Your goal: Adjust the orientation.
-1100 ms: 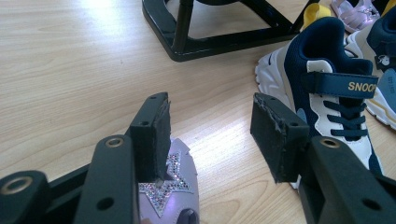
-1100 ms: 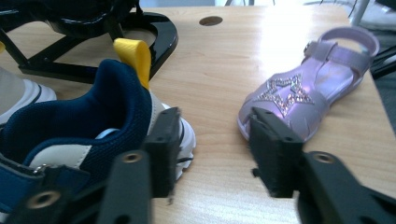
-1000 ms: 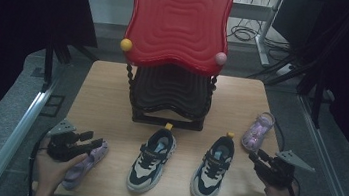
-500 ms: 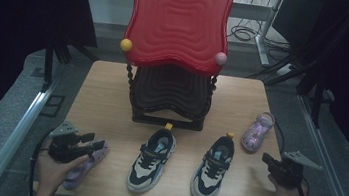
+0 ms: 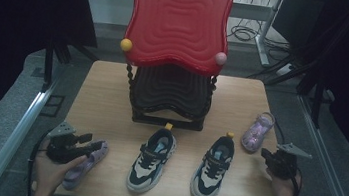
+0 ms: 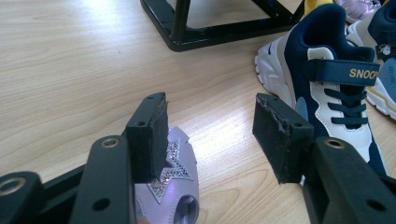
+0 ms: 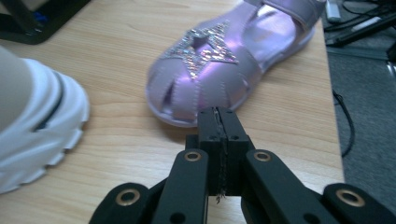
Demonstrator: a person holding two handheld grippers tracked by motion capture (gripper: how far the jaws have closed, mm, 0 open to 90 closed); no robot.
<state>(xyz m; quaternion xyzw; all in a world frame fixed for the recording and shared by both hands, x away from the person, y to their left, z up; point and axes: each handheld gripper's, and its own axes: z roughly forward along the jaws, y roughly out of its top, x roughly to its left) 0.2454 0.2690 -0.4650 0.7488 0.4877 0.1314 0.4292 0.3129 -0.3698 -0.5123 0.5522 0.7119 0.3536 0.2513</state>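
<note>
On the wooden surface [image 5: 106, 100], front row: two navy-and-white sneakers [image 5: 152, 160] [image 5: 213, 167] side by side, a lilac sandal [image 5: 85, 163] at far left, its mate [image 5: 257, 131] at right. Left gripper [image 6: 210, 135]: jaws wide apart, straddling the near sandal's starred toe [image 6: 170, 175]; one pad looks to touch it, contact uncertain. Right gripper [image 7: 219, 122]: jaws pressed together, empty, tips just short of the other sandal's toe [image 7: 210, 70]. Behind: black rack [image 5: 170, 95], red tray [image 5: 179, 20] on top.

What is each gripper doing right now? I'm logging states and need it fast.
Left gripper: open, jaws apart over the toe of a purple sandal, holding nothing.
Right gripper: shut, empty, just short of the other purple sandal.
</note>
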